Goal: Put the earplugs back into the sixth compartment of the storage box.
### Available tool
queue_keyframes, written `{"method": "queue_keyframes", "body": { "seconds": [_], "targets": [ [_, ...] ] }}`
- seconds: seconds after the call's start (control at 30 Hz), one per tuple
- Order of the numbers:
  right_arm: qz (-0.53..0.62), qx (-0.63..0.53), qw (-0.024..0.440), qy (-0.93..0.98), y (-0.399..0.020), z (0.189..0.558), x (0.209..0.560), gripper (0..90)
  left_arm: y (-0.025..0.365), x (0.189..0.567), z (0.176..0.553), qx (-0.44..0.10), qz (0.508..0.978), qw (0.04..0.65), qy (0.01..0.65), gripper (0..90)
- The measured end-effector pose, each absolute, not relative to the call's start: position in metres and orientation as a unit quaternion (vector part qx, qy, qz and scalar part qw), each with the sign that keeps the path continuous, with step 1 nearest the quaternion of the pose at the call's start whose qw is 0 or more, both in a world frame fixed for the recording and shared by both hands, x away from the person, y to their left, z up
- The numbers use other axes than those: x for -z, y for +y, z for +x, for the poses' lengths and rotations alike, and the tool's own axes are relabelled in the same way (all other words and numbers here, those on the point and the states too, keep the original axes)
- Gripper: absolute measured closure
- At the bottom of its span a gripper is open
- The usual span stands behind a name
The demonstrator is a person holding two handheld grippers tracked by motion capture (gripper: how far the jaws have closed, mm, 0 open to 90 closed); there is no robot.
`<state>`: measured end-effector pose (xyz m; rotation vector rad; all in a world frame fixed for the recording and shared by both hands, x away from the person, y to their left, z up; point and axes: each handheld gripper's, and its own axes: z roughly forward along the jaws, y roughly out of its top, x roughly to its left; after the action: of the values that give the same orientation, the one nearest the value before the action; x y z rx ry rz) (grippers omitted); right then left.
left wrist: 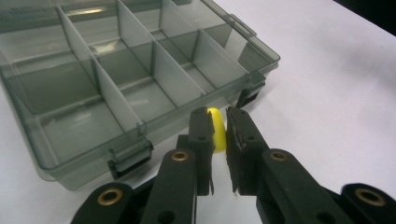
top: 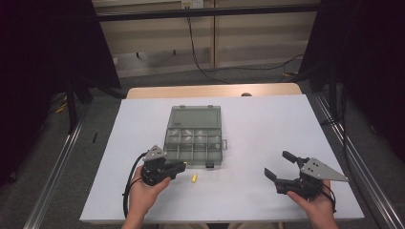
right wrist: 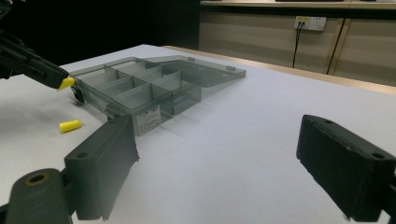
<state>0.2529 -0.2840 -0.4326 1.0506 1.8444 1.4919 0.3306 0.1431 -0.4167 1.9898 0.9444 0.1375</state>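
Left claw holds a small yellow piece by the box.
The left claw (left wrist: 217,128) pinches a yellow piece (left wrist: 216,133) at the middle of its view, just beside the open grey box (left wrist: 93,102). The right claw (top: 279,167) at lower right gapes wide, empty. Another yellow piece (top: 194,179) lies on the bench (top: 267,124).

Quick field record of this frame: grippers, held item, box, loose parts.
left gripper: shut on yellow piece, held just off the front edge of the box
right gripper: open, nothing between the jaws, apart from the box
compartment box: smoky clear plastic, lid open and laid flat behind, compartments look empty
loose yellow piece: lying on the white table, in front of the box
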Motion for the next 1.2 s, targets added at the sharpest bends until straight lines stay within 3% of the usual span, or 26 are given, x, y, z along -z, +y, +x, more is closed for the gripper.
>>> {"method": "queue_keyframes", "body": {
  "seconds": [1.2],
  "targets": [
    [0.389,-0.554,0.262,0.688,-0.281,0.253,0.435,10.6,0.14,0.404,0.35,-0.07,0.8,0.455,0.385,80.1]
  ]
}}
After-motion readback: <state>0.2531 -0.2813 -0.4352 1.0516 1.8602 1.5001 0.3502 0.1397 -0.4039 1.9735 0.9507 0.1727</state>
